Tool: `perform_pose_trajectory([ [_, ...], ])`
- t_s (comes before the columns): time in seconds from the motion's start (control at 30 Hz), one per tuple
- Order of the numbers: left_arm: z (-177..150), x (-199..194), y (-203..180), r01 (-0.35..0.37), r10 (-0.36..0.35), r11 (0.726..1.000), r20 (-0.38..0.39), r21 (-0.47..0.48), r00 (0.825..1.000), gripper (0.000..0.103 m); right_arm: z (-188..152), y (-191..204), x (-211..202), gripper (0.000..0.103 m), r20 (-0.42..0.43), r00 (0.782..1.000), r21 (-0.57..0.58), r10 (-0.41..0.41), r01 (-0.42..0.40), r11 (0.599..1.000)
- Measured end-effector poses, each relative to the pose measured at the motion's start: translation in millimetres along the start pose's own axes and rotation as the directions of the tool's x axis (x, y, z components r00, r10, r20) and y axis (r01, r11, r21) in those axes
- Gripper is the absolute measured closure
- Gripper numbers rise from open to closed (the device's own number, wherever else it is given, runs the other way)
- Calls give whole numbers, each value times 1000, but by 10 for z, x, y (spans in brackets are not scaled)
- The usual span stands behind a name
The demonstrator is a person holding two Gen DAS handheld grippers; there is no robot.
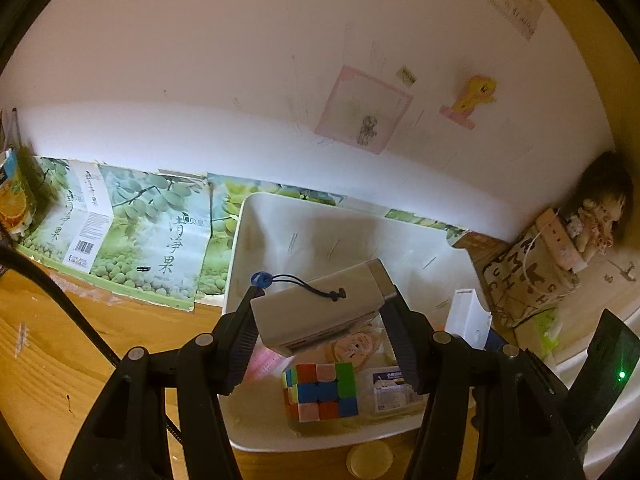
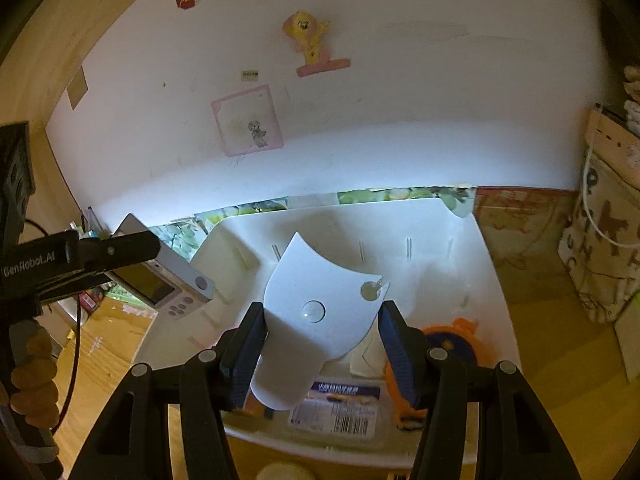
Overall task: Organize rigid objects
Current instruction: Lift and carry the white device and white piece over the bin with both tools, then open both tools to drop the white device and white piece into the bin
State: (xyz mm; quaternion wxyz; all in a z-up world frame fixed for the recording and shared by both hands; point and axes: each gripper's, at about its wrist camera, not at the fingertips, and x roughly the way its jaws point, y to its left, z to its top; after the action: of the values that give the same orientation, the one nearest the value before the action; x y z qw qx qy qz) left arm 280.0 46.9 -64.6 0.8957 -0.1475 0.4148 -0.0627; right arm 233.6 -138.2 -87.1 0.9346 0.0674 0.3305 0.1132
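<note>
Left tongs [image 1: 320, 328]: pinch a white camera [image 1: 320, 312] by its ends over the bin [image 1: 240, 240]; the hold looks shallow, so it could drop onto the cube [image 1: 320, 392].
Right tongs [image 2: 320, 344]: pinch a curved white plate [image 2: 316, 320], perhaps a lid, above the bin's label box [image 2: 336, 412]; a tilted release could wedge it.

A puzzle cube [image 1: 322, 392] lies in the bin [image 1: 256, 216] on the table [image 1: 60, 352], flattened cartons [image 1: 132, 232] behind.
</note>
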Motion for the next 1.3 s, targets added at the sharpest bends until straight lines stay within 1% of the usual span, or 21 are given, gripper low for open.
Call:
perform_pose_trajectory([
  [0.1, -3, 116, -23, -21, 22, 999, -24, 25, 999, 40, -23, -1, 118, 45, -9, 1000, -9, 8, -8, 1000],
  [0.23, -20, 230, -37, -32, 35, 998, -48, 45, 998, 40, -55, 3, 233, 45, -25, 1000, -27, 3, -3, 1000],
  [0.43, -49, 375, -33, -57, 60, 998, -97, 35, 993, 39, -89, -45, 336, 44, -53, 999, -11, -2, 2, 1000],
  [0.47, -55, 376, -33, -62, 65, 998, -93, 34, 994, 39, -86, -51, 337, 41, -51, 999, -9, -1, 1, 1000],
  [0.5, -56, 374, -35, -63, 65, 997, -91, 34, 994, 39, -85, -51, 330, 33, -47, 999, -10, -3, 2, 1000],
  [0.53, -52, 364, -36, -58, 60, 998, -88, 33, 994, 39, -85, -45, 324, 30, -42, 999, -13, -3, 3, 1000],
  [0.57, -44, 351, -38, -54, 57, 998, -81, 32, 995, 35, -84, -41, 311, 28, -37, 999, -16, -7, 6, 1000],
  [0.63, -13, 286, -46, -53, 55, 998, -57, 27, 997, 31, -72, -30, 287, 27, -35, 999, -22, -9, 8, 1000],
  [0.73, 38, 178, -70, -49, 50, 998, -27, 28, 998, 28, -57, -18, 257, 27, -29, 1000, -27, -12, 12, 1000],
  [0.77, 51, 148, -69, -48, 49, 998, -19, 29, 999, 27, -51, -9, 229, 25, -23, 1000, -30, -14, 14, 999],
  [0.83, 70, 53, -83, -47, 47, 998, 4, 32, 999, 26, -41, -3, 181, 23, -13, 1000, -32, -15, 15, 999],
  [1.07, 55, -219, -108, -46, 44, 998, 45, 43, 998, 25, 5, 44, -74, 22, 35, 999, -49, -24, 26, 998],
  [1.3, -42, -488, -99, -52, 48, 997, 73, 51, 996, 25, 5, 108, -372, 22, 94, 994, -55, -49, 55, 997],
])
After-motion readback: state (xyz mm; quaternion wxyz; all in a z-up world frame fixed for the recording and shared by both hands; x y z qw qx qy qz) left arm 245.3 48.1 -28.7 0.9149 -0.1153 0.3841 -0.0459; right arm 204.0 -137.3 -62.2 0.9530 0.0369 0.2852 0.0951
